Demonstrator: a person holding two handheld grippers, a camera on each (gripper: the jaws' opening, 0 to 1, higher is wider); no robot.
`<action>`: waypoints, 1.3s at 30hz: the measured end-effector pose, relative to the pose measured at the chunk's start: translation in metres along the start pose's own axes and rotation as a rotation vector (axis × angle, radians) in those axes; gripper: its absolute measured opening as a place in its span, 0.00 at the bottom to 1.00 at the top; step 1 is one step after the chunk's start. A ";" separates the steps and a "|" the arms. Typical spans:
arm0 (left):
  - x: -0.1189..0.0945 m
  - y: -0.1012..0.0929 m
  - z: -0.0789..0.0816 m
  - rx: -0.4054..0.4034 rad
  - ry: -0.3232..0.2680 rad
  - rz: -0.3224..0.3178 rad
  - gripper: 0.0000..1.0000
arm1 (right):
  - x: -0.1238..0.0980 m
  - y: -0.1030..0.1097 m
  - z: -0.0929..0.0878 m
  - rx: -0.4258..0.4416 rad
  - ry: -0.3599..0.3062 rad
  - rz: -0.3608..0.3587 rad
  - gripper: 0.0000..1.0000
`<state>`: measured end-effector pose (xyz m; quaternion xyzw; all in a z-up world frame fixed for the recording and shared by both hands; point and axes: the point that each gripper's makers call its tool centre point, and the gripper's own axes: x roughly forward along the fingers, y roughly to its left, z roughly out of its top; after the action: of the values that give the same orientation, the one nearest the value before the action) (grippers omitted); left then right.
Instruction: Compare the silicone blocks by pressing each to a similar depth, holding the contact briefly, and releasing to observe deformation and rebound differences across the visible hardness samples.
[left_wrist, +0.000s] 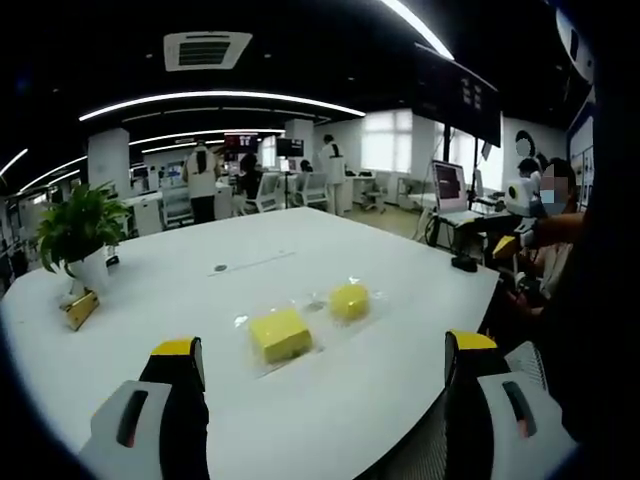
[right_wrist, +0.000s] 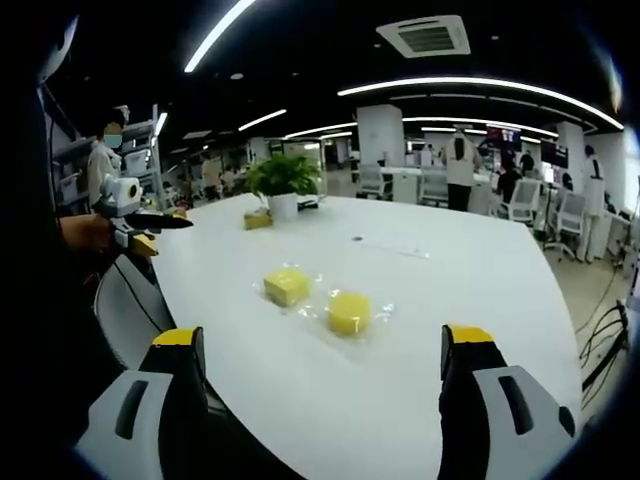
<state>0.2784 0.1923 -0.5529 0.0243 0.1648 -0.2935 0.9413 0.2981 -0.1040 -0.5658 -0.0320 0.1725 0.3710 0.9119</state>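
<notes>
Behind blocks (left_wrist: 281, 334): potted plant (left_wrist: 78, 232).

White table (left_wrist: 300, 400) bears two yellow blocks (left_wrist: 280, 334) (plus potted plant (left_wrist: 80, 235)).

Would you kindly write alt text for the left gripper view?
Two yellow silicone blocks, one square and one rounder, lie on clear film on a white table. The open left claw hangs short of them, and a potted plant stands at the table's far left.

2 grippers (left_wrist: 325, 370) (right_wrist: 323, 365): black jaws, yellow tips, grey housings with red slots.
</notes>
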 end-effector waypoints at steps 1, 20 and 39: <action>0.000 -0.001 0.000 0.001 0.002 -0.002 0.99 | 0.000 0.000 0.000 0.000 0.001 0.001 0.91; 0.002 -0.005 -0.003 -0.018 0.008 -0.012 0.99 | 0.000 0.002 -0.004 -0.004 0.016 0.008 0.88; 0.005 -0.007 -0.001 -0.019 0.019 -0.032 0.99 | 0.003 0.002 0.003 0.022 -0.011 0.009 0.96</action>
<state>0.2777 0.1840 -0.5551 0.0157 0.1769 -0.3066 0.9351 0.2994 -0.1002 -0.5635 -0.0192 0.1719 0.3735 0.9114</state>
